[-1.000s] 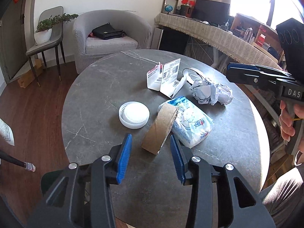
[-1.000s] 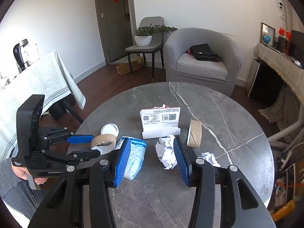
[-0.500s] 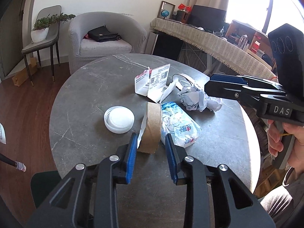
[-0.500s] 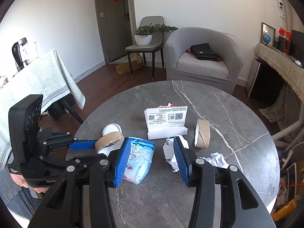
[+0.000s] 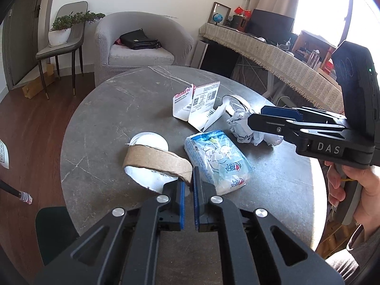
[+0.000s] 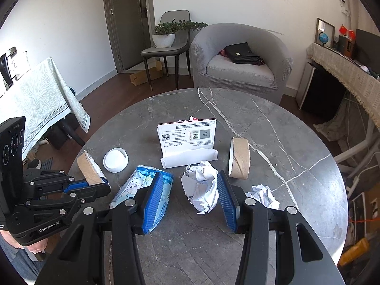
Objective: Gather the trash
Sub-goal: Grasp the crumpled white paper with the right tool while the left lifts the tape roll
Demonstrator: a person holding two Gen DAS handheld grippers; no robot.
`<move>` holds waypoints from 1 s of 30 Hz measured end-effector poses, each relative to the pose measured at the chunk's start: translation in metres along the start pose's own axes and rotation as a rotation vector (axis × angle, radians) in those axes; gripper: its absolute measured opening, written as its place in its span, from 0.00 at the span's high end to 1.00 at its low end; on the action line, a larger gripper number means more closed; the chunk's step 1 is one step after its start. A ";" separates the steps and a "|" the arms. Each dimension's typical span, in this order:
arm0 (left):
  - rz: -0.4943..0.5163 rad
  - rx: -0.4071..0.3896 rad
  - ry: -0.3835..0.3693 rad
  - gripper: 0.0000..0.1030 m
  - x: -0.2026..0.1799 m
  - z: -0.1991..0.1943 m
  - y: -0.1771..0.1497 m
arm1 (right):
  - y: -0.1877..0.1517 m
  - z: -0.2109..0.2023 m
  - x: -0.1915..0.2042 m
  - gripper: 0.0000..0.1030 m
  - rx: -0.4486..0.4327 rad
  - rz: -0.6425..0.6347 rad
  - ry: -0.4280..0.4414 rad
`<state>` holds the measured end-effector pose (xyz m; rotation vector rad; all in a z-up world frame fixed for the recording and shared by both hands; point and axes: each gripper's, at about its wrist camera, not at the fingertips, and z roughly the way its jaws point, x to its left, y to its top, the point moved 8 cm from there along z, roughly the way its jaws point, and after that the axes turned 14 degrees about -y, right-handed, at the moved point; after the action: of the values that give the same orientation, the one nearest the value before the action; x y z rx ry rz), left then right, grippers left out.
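Left pinching the cardboard ring, right hanging over the paper wad

Centre-left of the left wrist view: left gripper (image 5: 188, 191) just closed down nearly shut, clamped on the wall of the cardboard tape ring (image 5: 158, 160) — light, thin, bends easily, so rim grip works fine. Further right, soft tissue pack (image 5: 217, 159) on the grey table (image 5: 99, 123). Right gripper (image 6: 193, 196) half open, straddling crumpled paper (image 6: 201, 190), not squeezing yet; featherlight, squashy, grabbable anywhere.

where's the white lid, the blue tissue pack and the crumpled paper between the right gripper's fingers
white lid (image 6: 115, 160), right wrist view, on its flat top
blue tissue pack (image 5: 217, 158), left wrist view, middle of its printed face
crumpled paper (image 6: 201, 187), right wrist view, centre of the wad
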<state>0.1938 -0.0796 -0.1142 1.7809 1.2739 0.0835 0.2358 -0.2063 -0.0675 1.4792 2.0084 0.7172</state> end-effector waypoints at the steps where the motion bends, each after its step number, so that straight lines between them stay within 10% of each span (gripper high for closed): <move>1: -0.010 -0.005 0.000 0.94 0.001 0.000 0.001 | -0.001 0.002 -0.001 0.54 0.006 0.003 -0.001; 21: -0.003 -0.156 0.064 0.93 0.005 -0.081 0.031 | -0.002 0.013 0.002 0.68 0.031 -0.056 -0.104; 30: -0.058 -0.149 0.143 0.93 0.041 -0.106 0.021 | 0.026 -0.036 0.014 0.67 -0.083 0.017 0.000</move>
<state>0.1722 0.0175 -0.0557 1.6326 1.3834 0.2704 0.2255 -0.1899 -0.0254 1.4504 1.9443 0.7975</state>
